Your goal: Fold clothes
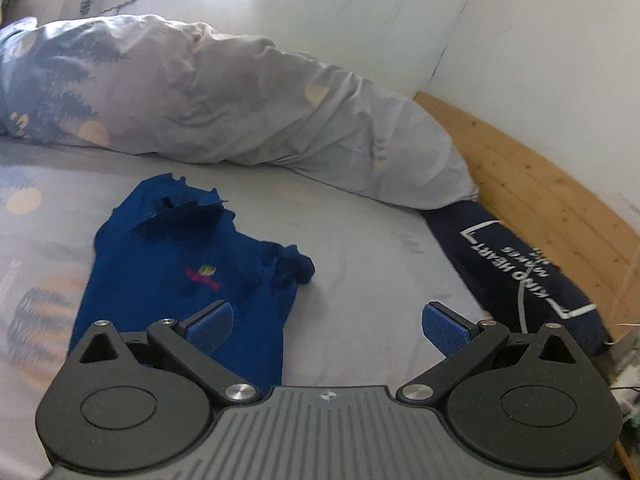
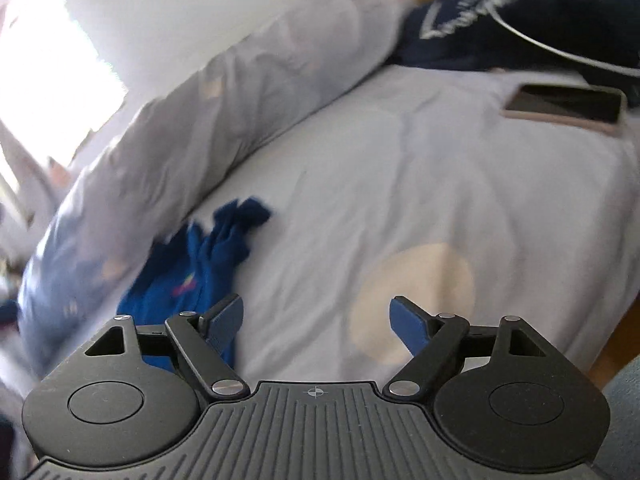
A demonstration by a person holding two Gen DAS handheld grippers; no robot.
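A blue shirt (image 1: 188,272) with a small coloured logo lies on the bed sheet (image 1: 360,240), collar away from me, one sleeve bunched at its right side. My left gripper (image 1: 327,326) hovers open over the shirt's lower right edge, its left pad above the cloth, nothing between its fingers. In the right wrist view the same shirt (image 2: 188,276) lies rumpled at the lower left, beside the duvet. My right gripper (image 2: 316,320) stands open above the bare sheet (image 2: 440,184), its left finger over the shirt's edge.
A rolled grey duvet (image 1: 224,96) runs along the wall behind the shirt. A dark navy printed pillow (image 1: 516,272) lies at the right by the wooden bed frame (image 1: 540,184). A phone (image 2: 564,106) rests on the sheet near that pillow.
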